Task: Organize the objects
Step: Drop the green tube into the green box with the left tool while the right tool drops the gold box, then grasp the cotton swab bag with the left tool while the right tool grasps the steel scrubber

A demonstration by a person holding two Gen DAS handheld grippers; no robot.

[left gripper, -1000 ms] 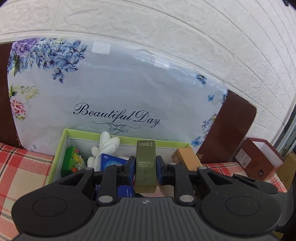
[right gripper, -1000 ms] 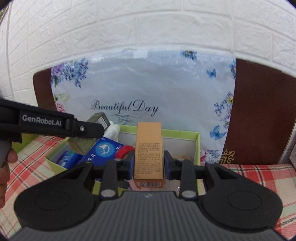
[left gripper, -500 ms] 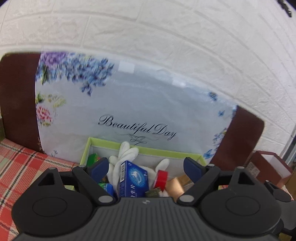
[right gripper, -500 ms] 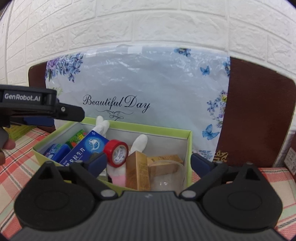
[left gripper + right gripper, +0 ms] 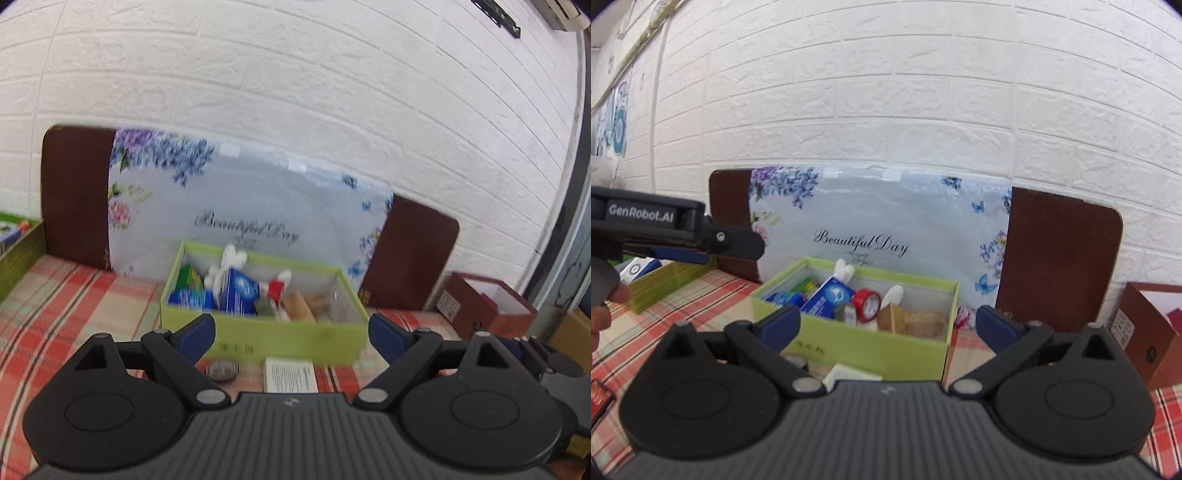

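Both my tools now hang spread apart and empty, the left tool [image 5: 288, 334] and right tool [image 5: 886, 326] pulled back from the green box [image 5: 864, 350], where a second ago each was clamped on a carton above it. Those cartons now lie inside among the other items, the olive carton [image 5: 846, 314] by the red tape roll [image 5: 868, 302], the tan carton [image 5: 891, 319] just right. On the checked tabletop [image 5: 74, 295] before the box, a white packet [image 5: 290, 374] and a small round thing [image 5: 221, 369] look like my next pickups.
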